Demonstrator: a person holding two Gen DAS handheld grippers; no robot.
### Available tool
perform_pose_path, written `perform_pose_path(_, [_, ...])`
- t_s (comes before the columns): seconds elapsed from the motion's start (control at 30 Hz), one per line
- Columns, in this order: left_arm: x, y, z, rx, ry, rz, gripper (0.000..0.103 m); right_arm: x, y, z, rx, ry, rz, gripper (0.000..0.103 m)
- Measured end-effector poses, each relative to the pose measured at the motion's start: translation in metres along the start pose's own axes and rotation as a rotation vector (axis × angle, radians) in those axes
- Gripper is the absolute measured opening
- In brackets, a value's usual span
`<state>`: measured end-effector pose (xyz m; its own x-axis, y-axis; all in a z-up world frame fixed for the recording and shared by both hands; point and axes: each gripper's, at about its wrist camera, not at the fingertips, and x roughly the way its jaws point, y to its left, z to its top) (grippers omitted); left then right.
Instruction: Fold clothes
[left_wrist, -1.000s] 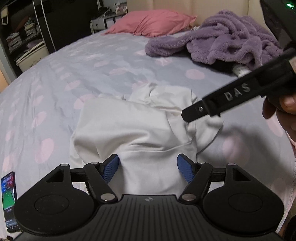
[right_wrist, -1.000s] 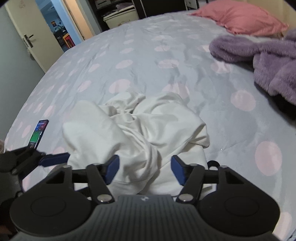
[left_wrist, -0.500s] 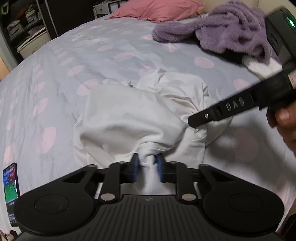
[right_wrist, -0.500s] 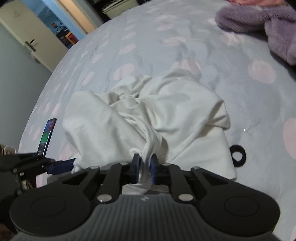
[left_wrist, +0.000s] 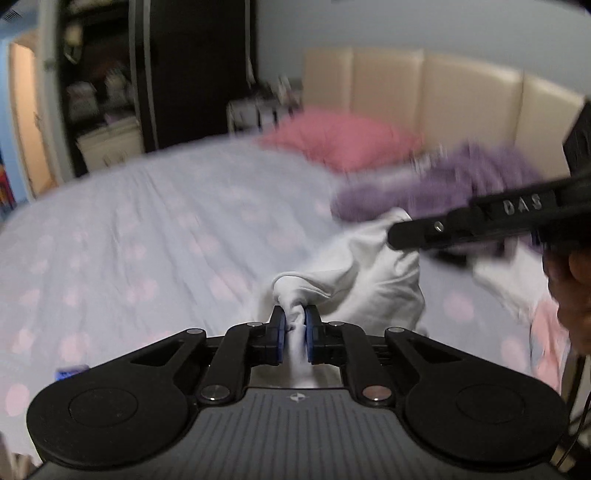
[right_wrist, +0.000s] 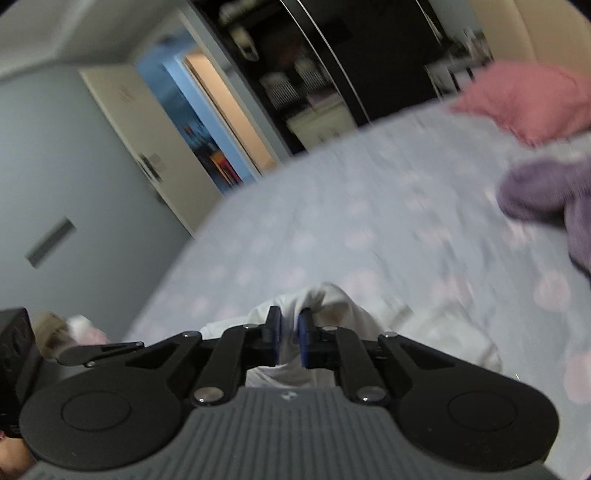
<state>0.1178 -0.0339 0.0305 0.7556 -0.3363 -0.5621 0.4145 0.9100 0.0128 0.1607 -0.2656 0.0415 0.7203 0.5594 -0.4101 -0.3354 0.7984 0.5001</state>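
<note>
- Near: my left gripper (left_wrist: 294, 334) was clamped on a bunched fold of the white garment (left_wrist: 369, 277), blue pads pressing the cloth from both sides.
- Near: my right gripper (right_wrist: 287, 338) likewise pinched white cloth (right_wrist: 332, 306) between narrow jaws.
- Middle: the garment hung raised between both grippers, above the dotted bedspread (left_wrist: 166, 229).
- Far: a purple blanket (left_wrist: 443, 184) and pink pillow (left_wrist: 340, 138) lay, blurred, by the headboard (left_wrist: 424, 88).

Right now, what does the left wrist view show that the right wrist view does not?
Only the left wrist view shows the beige headboard and a hand holding the right gripper. Only the right wrist view shows the open door. Both show the white garment, pinched by the left gripper and by the right one, the pink pillow, the purple blanket and the dotted bed sheet.
</note>
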Motion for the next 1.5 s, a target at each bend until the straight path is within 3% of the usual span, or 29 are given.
perform_pose_path(0.23, [-0.105, 0.010, 0.037, -0.036, -0.280, -0.012, 0.007, -0.066, 0.063, 0.036, -0.054, -0.217, 0.139, 0.008])
perform_pose_path(0.37, [-0.151, 0.009, 0.047, -0.046, -0.387, -0.038, 0.004, -0.101, 0.095, 0.049, -0.124, -0.321, 0.193, 0.005])
perform_pose_path(0.47, [-0.167, 0.007, 0.055, -0.040, -0.416, -0.053, 0.003, -0.112, 0.110, 0.052, -0.159, -0.328, 0.191, 0.005])
perform_pose_path(0.53, [-0.160, 0.006, 0.060, -0.027, -0.379, -0.070, 0.002, -0.105, 0.112, 0.048, -0.166, -0.282, 0.157, 0.005])
perform_pose_path(0.63, [-0.128, 0.005, 0.046, -0.019, -0.264, -0.067, 0.002, -0.080, 0.105, 0.035, -0.154, -0.162, 0.085, 0.005])
perform_pose_path(0.73, [-0.090, 0.011, 0.025, -0.031, -0.148, -0.049, 0.002, -0.043, 0.080, 0.018, -0.121, -0.012, -0.009, 0.005])
perform_pose_path(0.9, [-0.056, 0.032, 0.006, -0.053, -0.017, -0.073, 0.002, 0.001, 0.013, -0.002, -0.095, 0.129, -0.221, 0.004])
perform_pose_path(1.0, [-0.044, 0.028, -0.006, 0.019, 0.031, -0.063, 0.002, 0.013, -0.036, -0.012, -0.055, 0.179, -0.348, 0.005])
perform_pose_path(1.17, [-0.021, 0.003, -0.042, 0.198, 0.123, -0.139, 0.003, 0.018, -0.095, -0.038, -0.047, 0.298, -0.462, 0.007])
perform_pose_path(1.27, [-0.011, -0.007, -0.068, 0.316, 0.180, -0.173, 0.016, 0.016, -0.097, -0.058, -0.156, 0.352, -0.532, 0.017])
perform_pose_path(1.33, [-0.002, -0.008, -0.084, 0.388, 0.207, -0.183, 0.027, 0.014, -0.091, -0.072, -0.284, 0.361, -0.566, 0.038])
perform_pose_path(1.37, [0.003, -0.007, -0.093, 0.423, 0.218, -0.185, 0.029, 0.013, -0.086, -0.080, -0.357, 0.356, -0.571, 0.040])
perform_pose_path(1.5, [0.020, 0.002, -0.119, 0.512, 0.274, -0.175, 0.034, 0.006, -0.048, -0.107, -0.578, 0.344, -0.454, 0.045])
